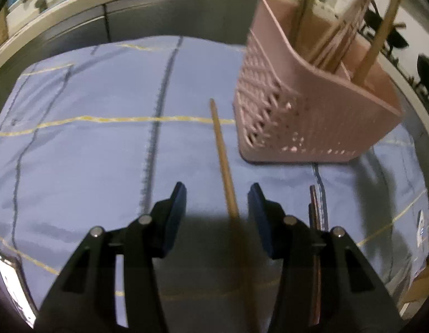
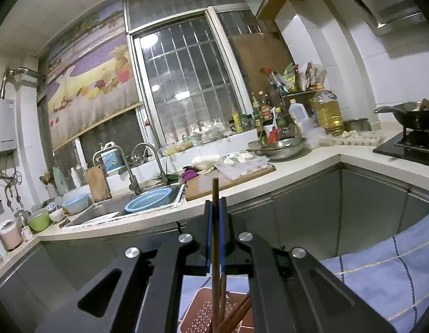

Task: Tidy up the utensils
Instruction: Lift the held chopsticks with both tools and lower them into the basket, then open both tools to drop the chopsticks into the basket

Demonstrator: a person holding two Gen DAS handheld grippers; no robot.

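While your left gripper hangs low over the blue checked cloth, a light wooden chopstick lies on that cloth and runs forward through the gap between its fingers, nearer the right-hand one and touching neither. Those fingers stand wide apart and hold nothing. A darker utensil lies on the cloth just outside the right-hand finger; what kind it is you cannot tell through the blur. Ahead and to the right stands the pink perforated basket, with several wooden chopsticks leaning upright inside it.

Your right gripper is lifted and looks out toward the kitchen counter and the sink. Its blue pads are drawn nearly together and clamp a dark chopstick that stands upright between them, its tip rising just above the fingertips and its lower length reaching down toward the same basket directly beneath. Whether its lower end touches the basket floor you cannot tell. More sticks slant inside the basket there.
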